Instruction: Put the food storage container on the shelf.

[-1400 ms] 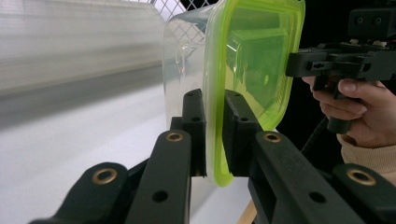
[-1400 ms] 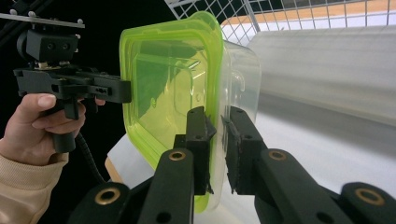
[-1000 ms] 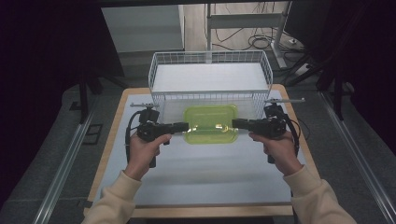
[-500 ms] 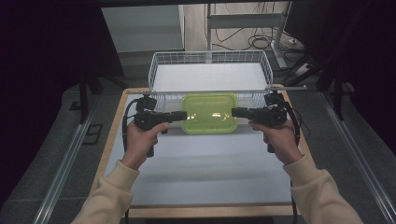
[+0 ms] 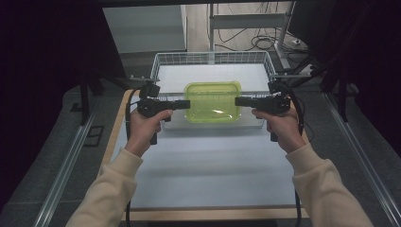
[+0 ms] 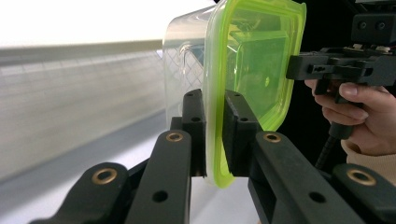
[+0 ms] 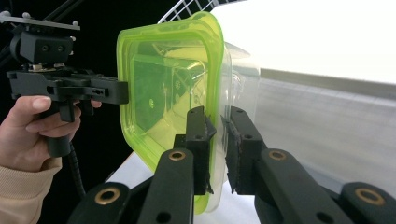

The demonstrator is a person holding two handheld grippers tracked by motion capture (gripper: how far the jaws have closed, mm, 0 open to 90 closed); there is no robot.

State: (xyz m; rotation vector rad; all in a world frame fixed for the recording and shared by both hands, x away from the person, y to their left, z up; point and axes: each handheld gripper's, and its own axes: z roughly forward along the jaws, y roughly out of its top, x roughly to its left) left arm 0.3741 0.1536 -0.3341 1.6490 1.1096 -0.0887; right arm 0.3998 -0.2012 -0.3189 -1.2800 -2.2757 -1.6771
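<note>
Apparently both grippers [image 5: 185,104] [image 5: 239,101] on container [image 5: 212,101] rim

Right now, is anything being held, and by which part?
Yes: the green-lidded container, clamped between both grippers, left gripper on its left rim and right gripper on its right rim.

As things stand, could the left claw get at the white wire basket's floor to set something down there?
Probably not directly: the left claw is shut on the rim of the clear plastic container with the green lid, shared with the right claw, hanging over the white wire basket.
</note>
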